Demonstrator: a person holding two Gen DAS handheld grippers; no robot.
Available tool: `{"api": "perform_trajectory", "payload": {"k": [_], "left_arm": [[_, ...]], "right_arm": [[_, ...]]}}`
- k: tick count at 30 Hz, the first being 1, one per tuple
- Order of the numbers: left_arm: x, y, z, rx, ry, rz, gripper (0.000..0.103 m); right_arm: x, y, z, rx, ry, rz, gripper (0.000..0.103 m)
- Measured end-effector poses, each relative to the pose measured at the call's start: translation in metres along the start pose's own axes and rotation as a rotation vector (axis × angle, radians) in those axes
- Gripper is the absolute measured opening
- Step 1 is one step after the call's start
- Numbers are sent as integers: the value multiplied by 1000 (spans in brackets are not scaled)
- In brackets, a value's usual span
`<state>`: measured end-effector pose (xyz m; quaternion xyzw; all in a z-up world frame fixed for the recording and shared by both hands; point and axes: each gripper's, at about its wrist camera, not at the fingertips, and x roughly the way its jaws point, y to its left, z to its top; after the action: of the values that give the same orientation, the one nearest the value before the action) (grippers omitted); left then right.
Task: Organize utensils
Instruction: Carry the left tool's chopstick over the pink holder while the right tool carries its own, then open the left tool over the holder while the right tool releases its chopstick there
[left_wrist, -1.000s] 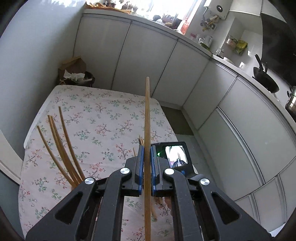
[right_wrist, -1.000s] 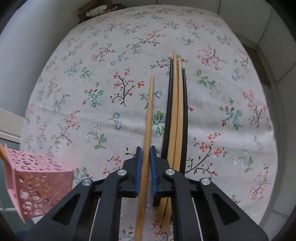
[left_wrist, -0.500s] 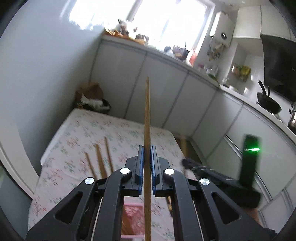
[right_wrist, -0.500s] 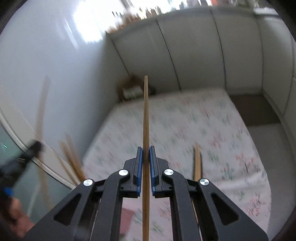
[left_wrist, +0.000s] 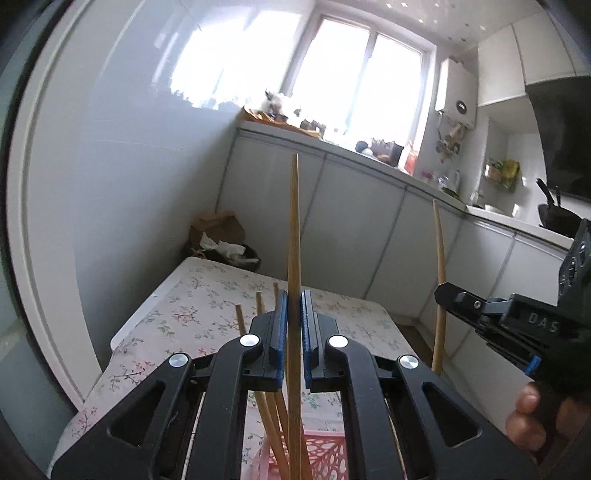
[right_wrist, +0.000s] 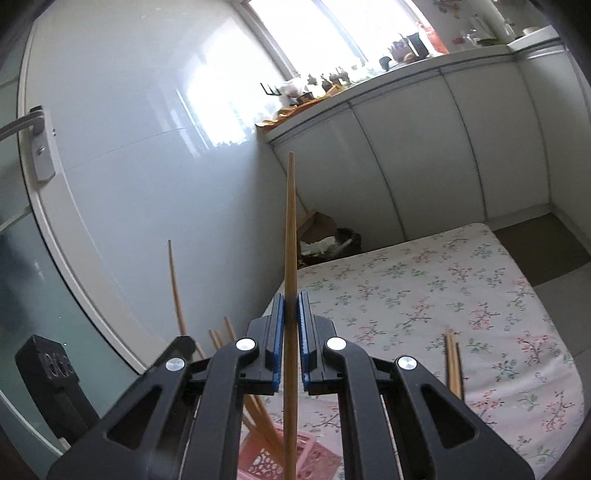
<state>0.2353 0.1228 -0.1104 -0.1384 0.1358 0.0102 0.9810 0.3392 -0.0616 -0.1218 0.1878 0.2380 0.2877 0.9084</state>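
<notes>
Left gripper (left_wrist: 293, 325): fingers clenched on a wooden chopstick (left_wrist: 294, 229), centre frame, over the pink basket (left_wrist: 325, 454) at the bottom edge. Right gripper (right_wrist: 291, 325): fingers clamp a second chopstick (right_wrist: 290, 236), centre frame. Loose chopsticks (right_wrist: 453, 363) lie lower right on the floral worktop (right_wrist: 424, 288)

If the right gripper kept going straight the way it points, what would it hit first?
Probably the white wall near the cabinet corner: the right gripper, shut on a chopstick, points above the table. Depth is unclear.
</notes>
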Motion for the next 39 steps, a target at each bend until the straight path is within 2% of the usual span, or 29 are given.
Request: {"api": "perform_trajectory", "payload": {"k": [6, 14, 19, 22, 24, 26, 28, 33, 39], "left_arm": [[1, -1, -6, 11, -29, 9, 6], [10, -3, -23, 59, -24, 54, 7], [13, -1, -29, 54, 65, 71, 7], [12, 2, -26, 42, 158, 73, 7], [10, 8, -21, 8, 219, 73, 14], [7, 13, -16, -31, 275, 76, 31], [0, 19, -6, -85, 291, 61, 32], [-19, 30, 29, -176, 260, 44, 41], [-19, 24, 42, -160, 292, 55, 47]], "right_arm": [[5, 8, -7, -22, -14, 7, 8], [9, 12, -13, -31, -22, -5, 8], [12, 12, -16, -35, -18, -17, 8], [14, 11, -18, -35, -22, -19, 8], [17, 13, -20, -38, -24, -18, 8], [21, 16, -24, -45, -27, -16, 8], [24, 18, -28, -57, -37, -21, 8], [31, 27, -39, -107, -63, -48, 8], [39, 37, -51, -174, -113, -97, 8]]}}
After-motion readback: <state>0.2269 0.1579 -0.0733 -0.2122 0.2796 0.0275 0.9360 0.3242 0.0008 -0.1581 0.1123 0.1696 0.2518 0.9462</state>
